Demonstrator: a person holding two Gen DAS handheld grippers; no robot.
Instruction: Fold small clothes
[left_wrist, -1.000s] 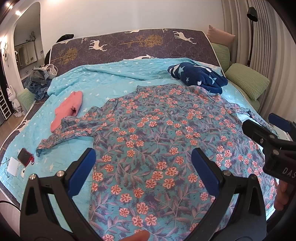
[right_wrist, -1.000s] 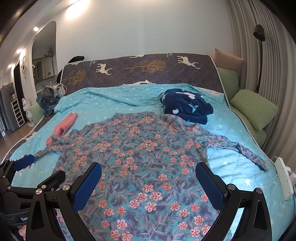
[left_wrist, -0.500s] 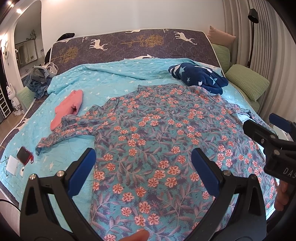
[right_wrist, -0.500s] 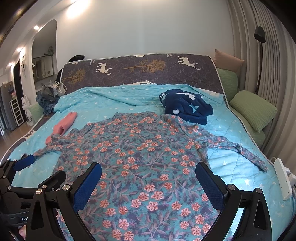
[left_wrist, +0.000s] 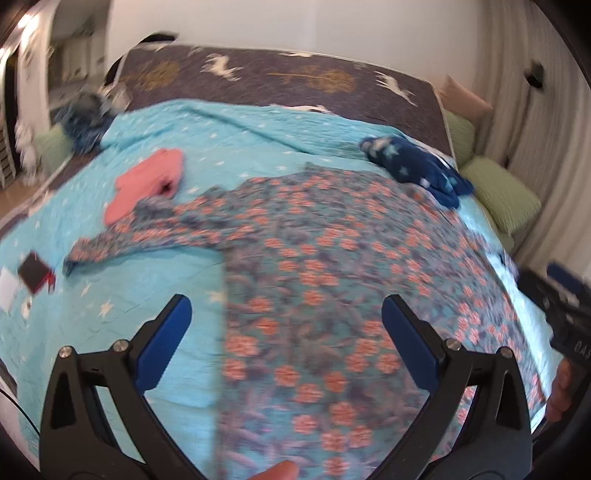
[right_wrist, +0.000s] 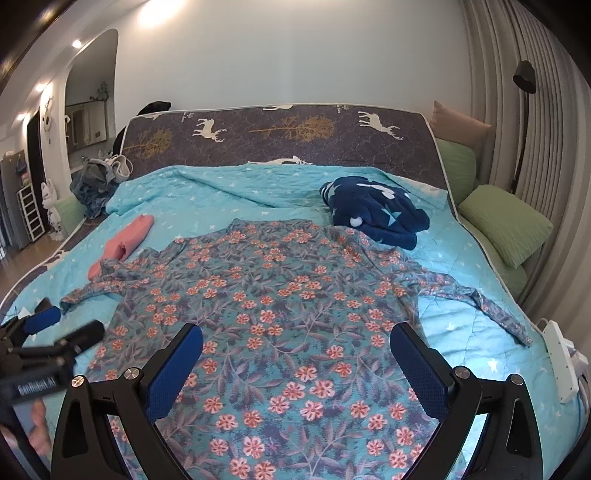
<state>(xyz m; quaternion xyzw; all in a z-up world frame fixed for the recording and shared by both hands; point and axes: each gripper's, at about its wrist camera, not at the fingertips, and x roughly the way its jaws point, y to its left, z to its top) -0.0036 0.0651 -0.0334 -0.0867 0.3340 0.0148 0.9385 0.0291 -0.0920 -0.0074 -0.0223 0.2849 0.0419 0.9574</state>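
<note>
The floral long-sleeved top (right_wrist: 280, 314), teal with salmon-pink flowers and grey-blue leaves, lies spread flat on the bed, neckline toward 12 o'clock and hem toward 6 o'clock. One sleeve (right_wrist: 476, 299) stretches out toward 3 o'clock; the other sleeve (right_wrist: 103, 284) reaches toward 9 o'clock, a little rumpled. In the blurred left wrist view the same top (left_wrist: 332, 295) appears flat, though its folds cannot be made out.
</note>
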